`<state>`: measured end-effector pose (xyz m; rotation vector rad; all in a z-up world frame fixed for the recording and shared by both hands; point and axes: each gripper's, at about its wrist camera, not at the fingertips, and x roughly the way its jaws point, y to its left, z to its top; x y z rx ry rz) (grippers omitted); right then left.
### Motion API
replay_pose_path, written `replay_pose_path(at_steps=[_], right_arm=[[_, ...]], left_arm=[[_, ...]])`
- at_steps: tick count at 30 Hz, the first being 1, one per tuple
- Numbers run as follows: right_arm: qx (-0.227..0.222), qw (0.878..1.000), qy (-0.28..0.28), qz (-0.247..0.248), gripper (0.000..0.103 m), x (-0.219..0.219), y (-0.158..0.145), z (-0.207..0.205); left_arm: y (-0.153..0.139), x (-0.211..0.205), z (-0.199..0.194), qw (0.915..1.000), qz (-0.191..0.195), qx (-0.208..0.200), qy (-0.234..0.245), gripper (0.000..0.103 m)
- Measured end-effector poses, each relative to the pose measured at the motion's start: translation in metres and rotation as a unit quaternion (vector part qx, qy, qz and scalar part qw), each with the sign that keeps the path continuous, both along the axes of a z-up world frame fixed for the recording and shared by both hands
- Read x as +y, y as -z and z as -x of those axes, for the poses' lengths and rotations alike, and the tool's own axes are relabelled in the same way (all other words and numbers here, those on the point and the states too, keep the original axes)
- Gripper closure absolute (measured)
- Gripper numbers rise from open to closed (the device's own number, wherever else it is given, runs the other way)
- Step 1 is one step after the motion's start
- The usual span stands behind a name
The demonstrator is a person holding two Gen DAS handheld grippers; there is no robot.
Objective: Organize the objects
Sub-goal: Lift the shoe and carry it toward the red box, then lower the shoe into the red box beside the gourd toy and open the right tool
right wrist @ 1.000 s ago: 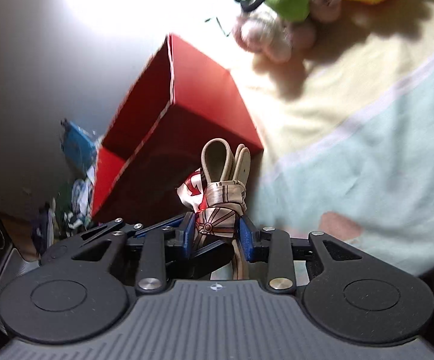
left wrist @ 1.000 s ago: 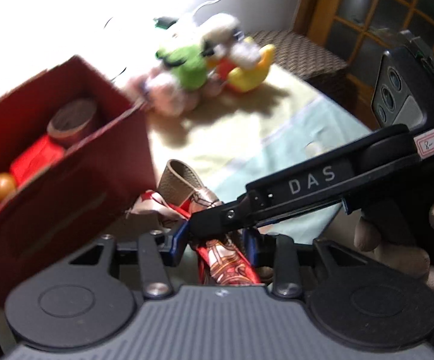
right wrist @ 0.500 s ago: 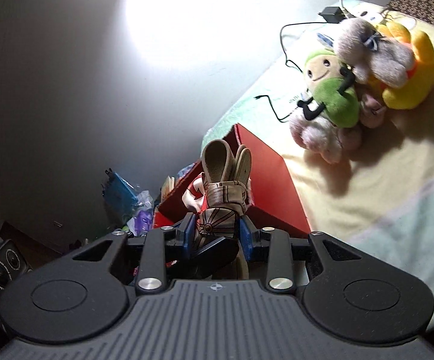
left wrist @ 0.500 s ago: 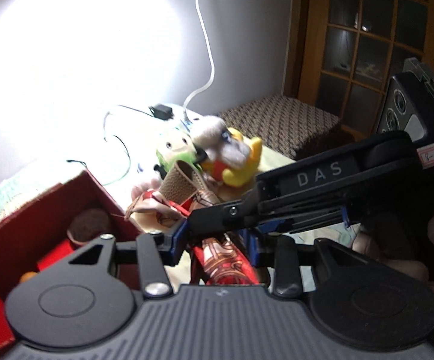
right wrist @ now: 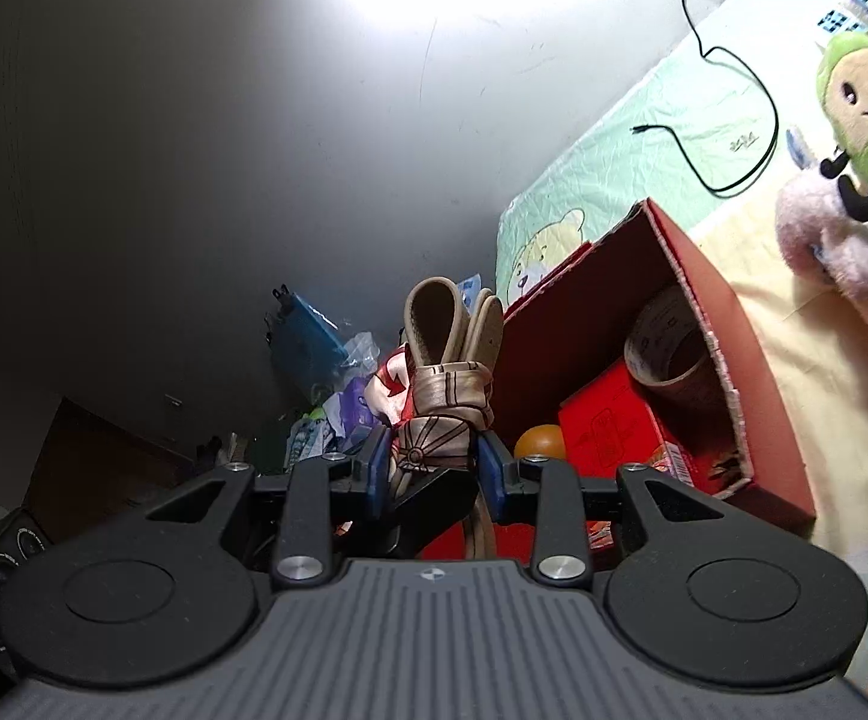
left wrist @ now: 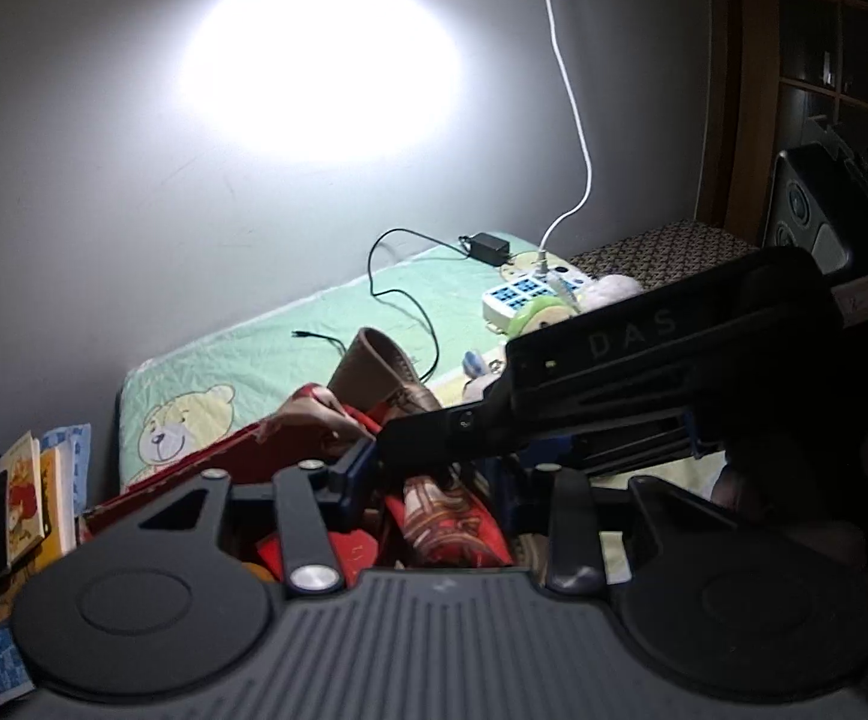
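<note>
Right gripper (right wrist: pixel 434 468): pinching scarf (right wrist: pixel 439 414) at its knot.
Left gripper (left wrist: pixel 439 474): nipping scarf's lower folds.
Scarf axis: upright, loop on top.
Box (right wrist: pixel 727 324): open, just right of scarf, below it.

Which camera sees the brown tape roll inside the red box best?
The right wrist view. The tape roll stands in plain sight inside the open red box. In the left wrist view the gripper body hides the box's inside, so the roll does not show.
</note>
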<state>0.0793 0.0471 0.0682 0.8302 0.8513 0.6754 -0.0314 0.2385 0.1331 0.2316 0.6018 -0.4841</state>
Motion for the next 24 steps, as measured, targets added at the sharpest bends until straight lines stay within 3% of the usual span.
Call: replay_pose_path(at_steps=[13, 24], right_arm=[[0.103, 0.991, -0.088, 0.013, 0.069, 0.092, 0.049, -0.057], [0.133, 0.978, -0.137, 0.081, 0.069, 0.141, 0.072, -0.081]], left_arm=[[0.054, 0.08, -0.053, 0.9923, -0.019, 0.076, -0.095, 0.07], [0.09, 0.108, -0.08, 0.9812, -0.034, 0.13, -0.139, 0.07]])
